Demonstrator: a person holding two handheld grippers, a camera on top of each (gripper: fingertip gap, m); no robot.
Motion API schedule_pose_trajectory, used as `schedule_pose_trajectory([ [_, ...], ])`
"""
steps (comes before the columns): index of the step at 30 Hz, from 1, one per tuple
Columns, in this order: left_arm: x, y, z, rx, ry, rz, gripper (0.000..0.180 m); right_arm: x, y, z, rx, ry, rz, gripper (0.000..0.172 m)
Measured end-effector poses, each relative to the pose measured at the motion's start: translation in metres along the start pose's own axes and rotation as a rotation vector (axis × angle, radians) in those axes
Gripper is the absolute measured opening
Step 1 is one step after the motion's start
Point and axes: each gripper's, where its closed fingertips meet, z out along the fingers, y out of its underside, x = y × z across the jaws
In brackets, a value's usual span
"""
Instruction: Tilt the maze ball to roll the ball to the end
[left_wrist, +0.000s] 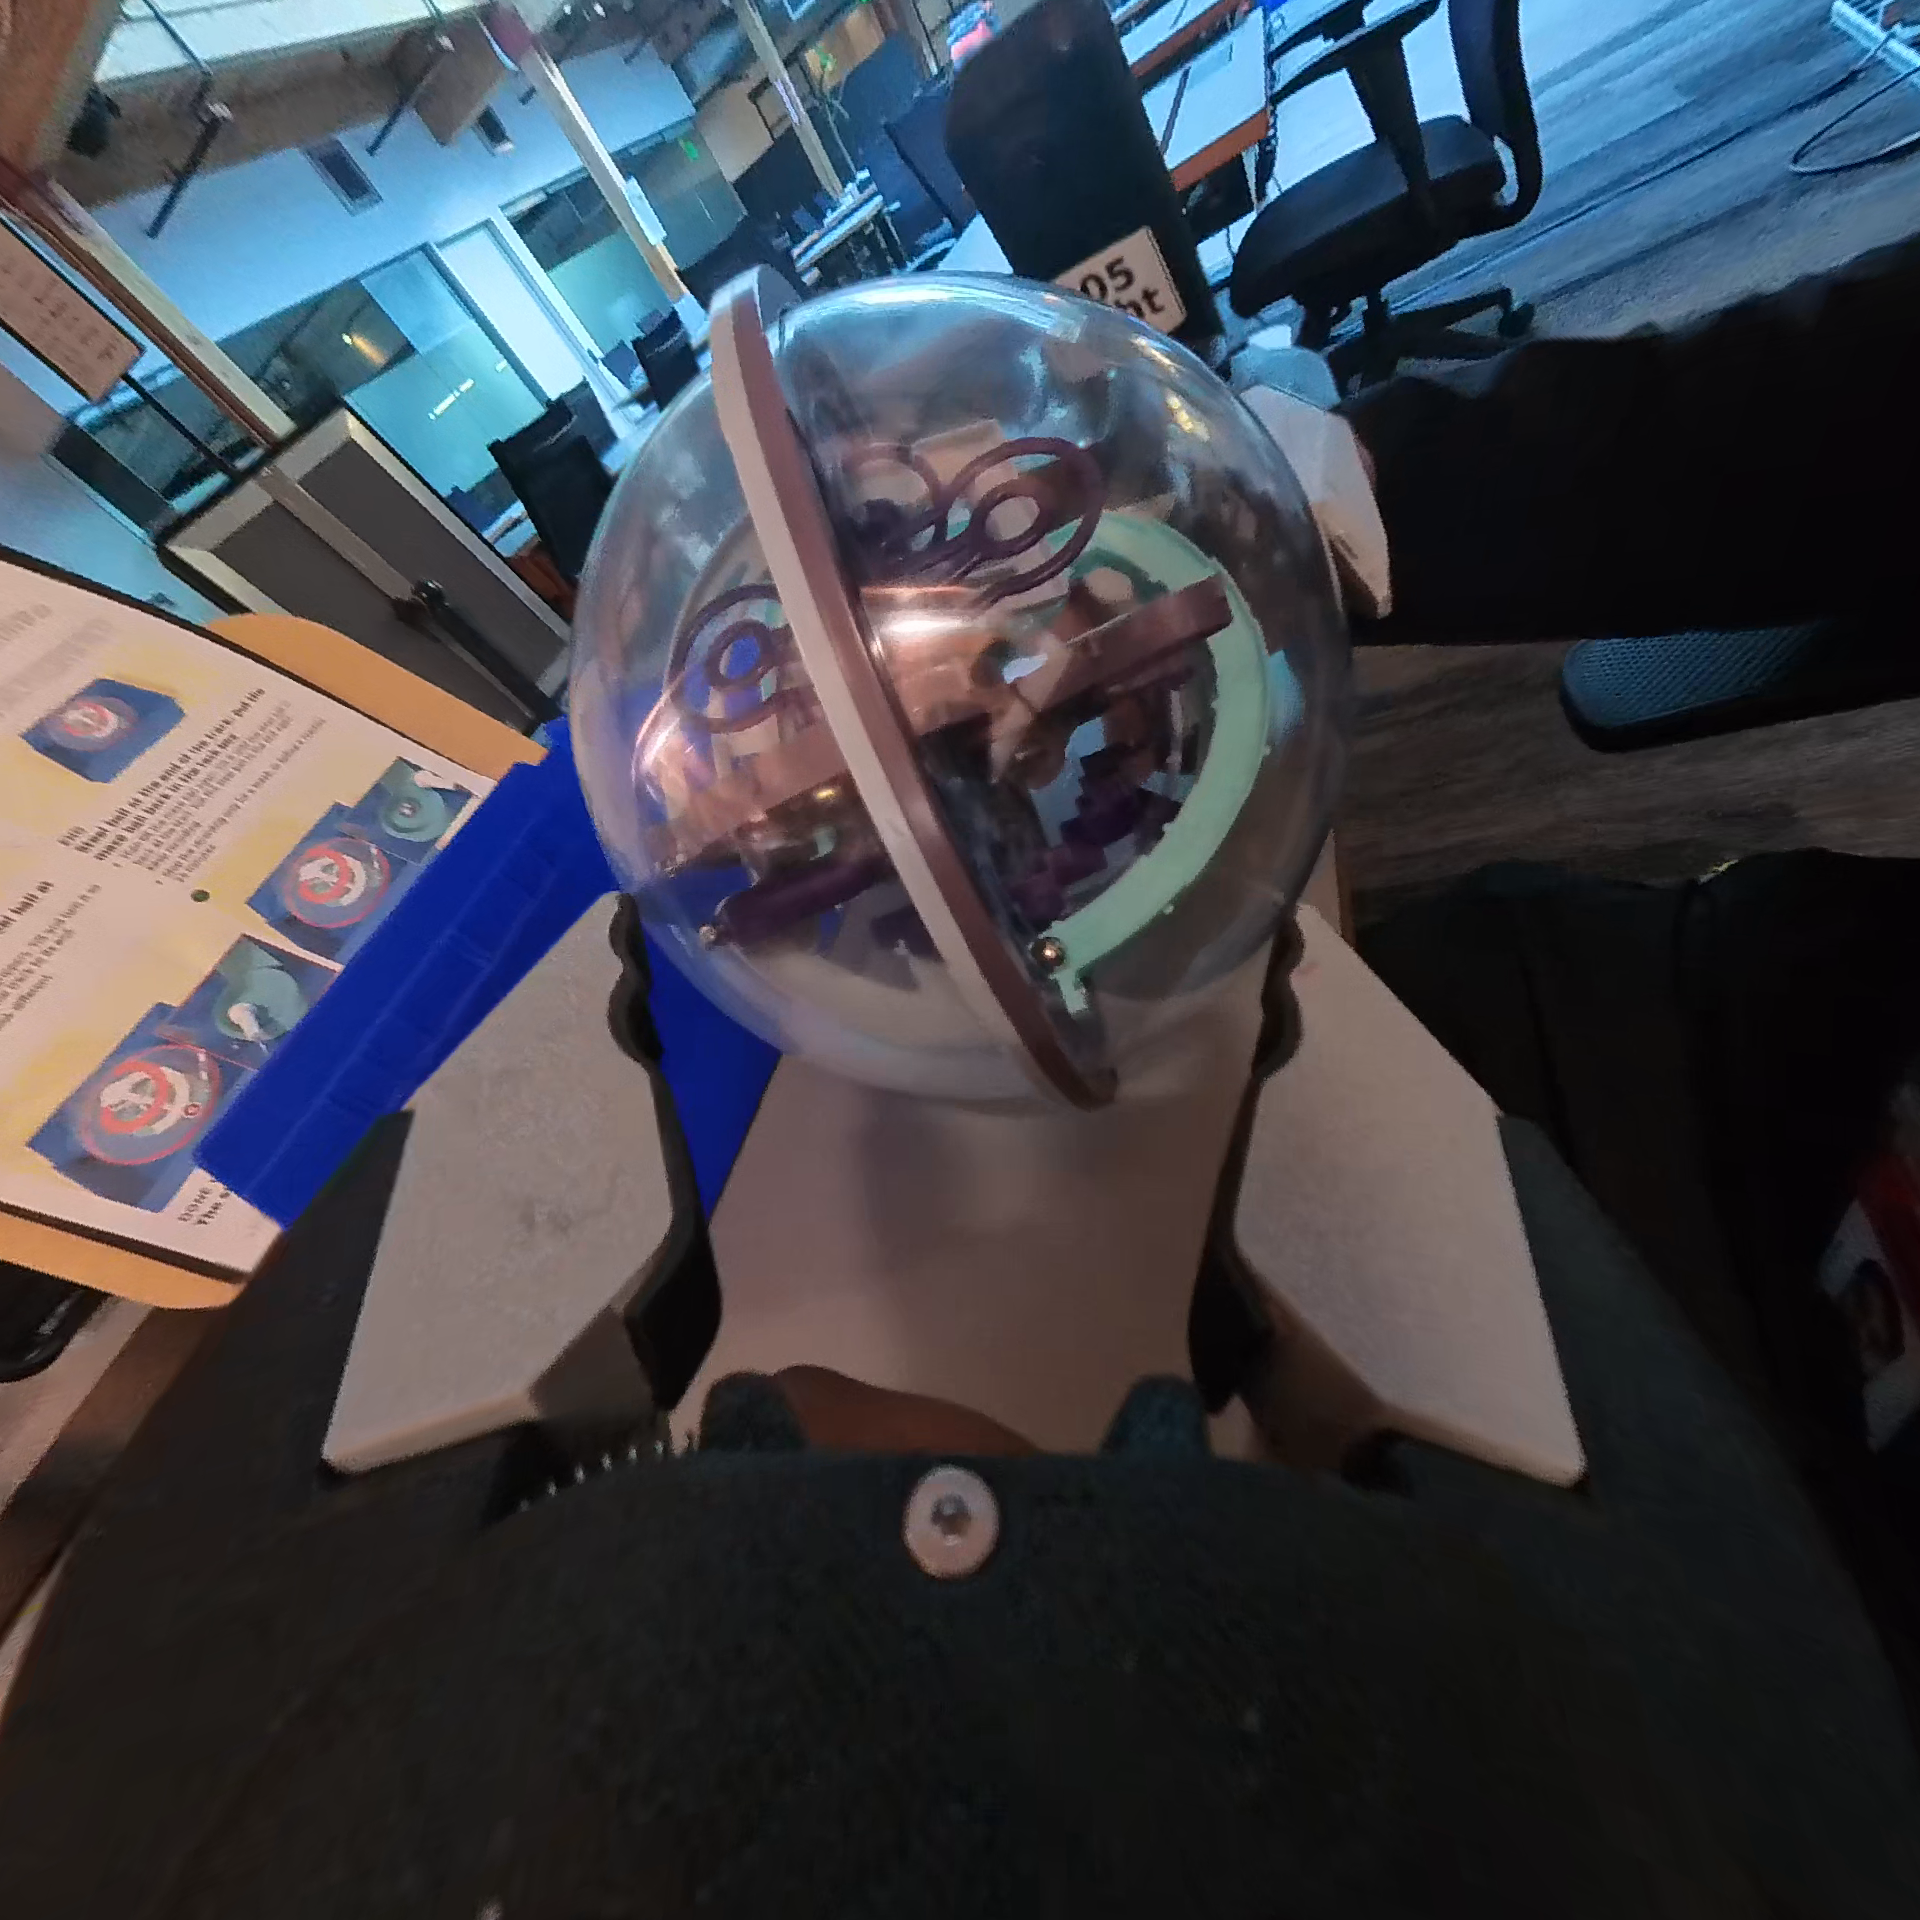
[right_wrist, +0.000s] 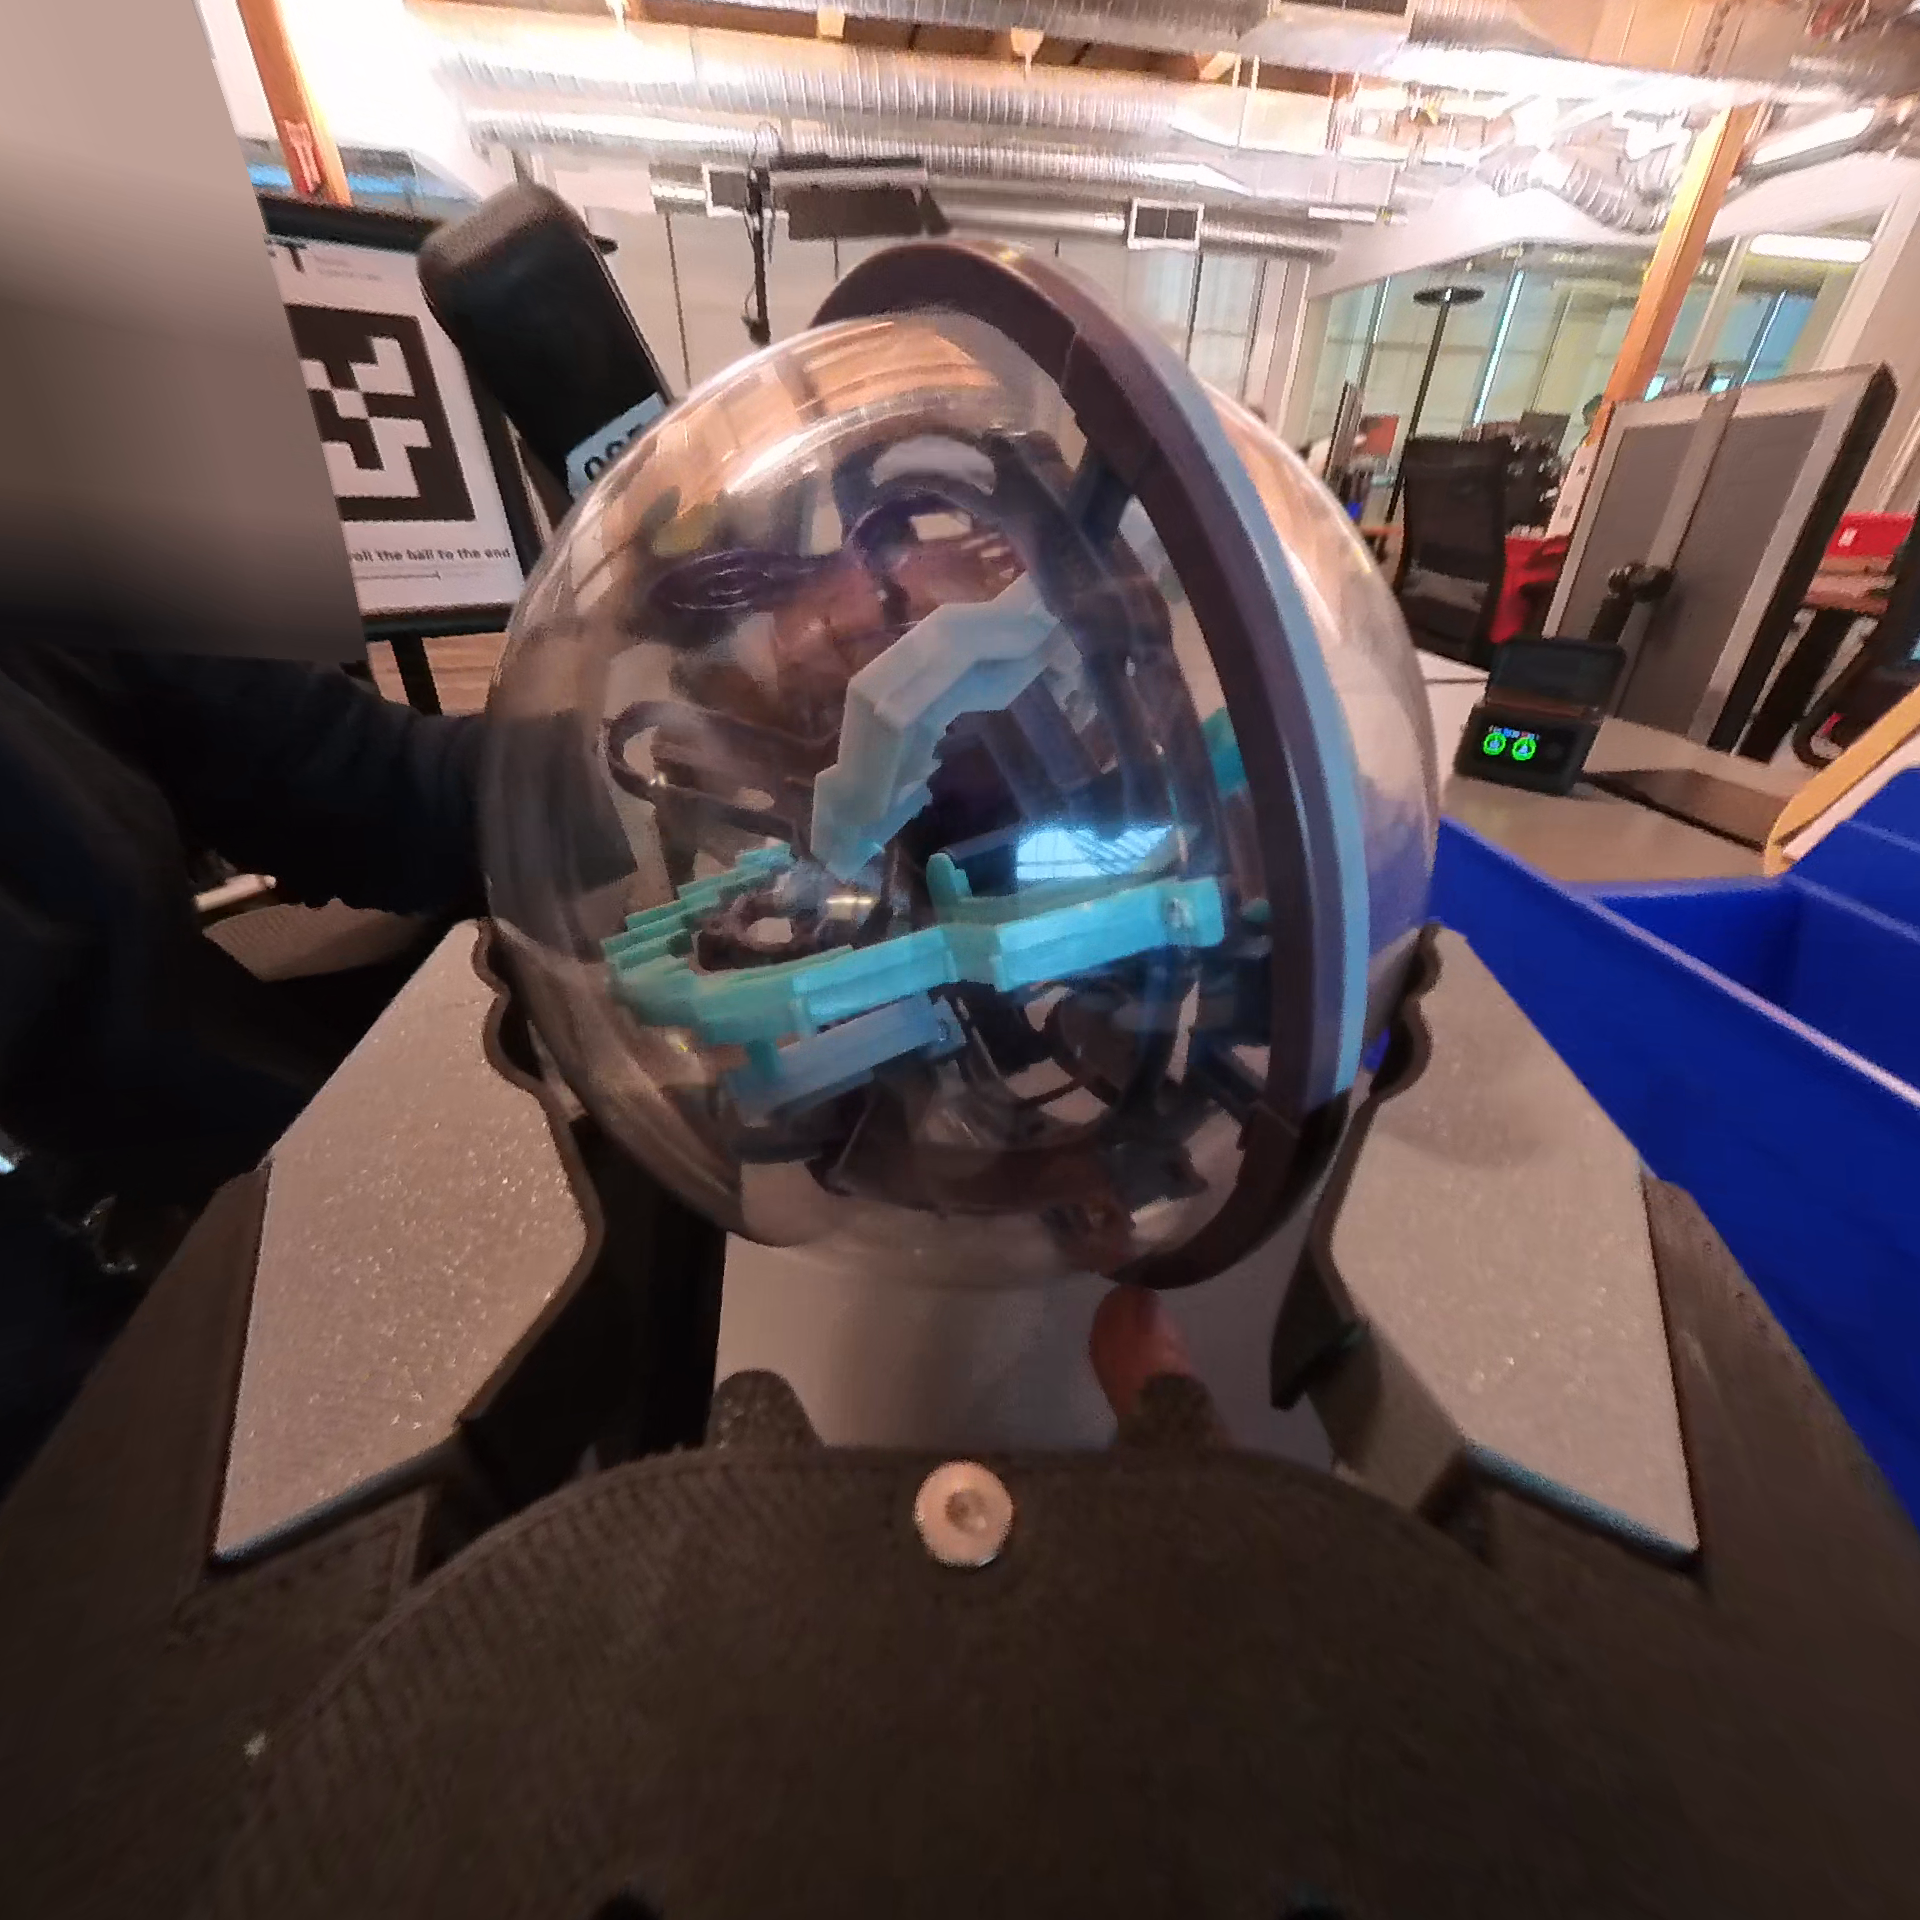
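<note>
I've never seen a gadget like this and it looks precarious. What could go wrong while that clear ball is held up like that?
1. The clear plastic maze sphere is smooth and round; both the left gripper and the right gripper grip only its lower sides, so it might slip out.
2. The small steel ball sits at the end of the curved mint-green track beside the equator ring; a sharp tilt could roll it off.

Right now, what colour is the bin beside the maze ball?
Solid blue bin, seen best in the right wrist view.
</note>
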Motion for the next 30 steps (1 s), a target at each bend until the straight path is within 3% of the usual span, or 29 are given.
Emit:
schedule_pose_trajectory([
  [8,-0.0015,-0.0041,-0.0050,-0.027,-0.035,0.083,0.117,-0.0032,-0.0080,0.0029,0.021,0.015,-0.098,0.156],
  [30,-0.0008,-0.0102,-0.0070,-0.005,-0.032,0.075,0.117,-0.0061,-0.0115,0.0027,0.034,0.006,-0.086,0.157],
])
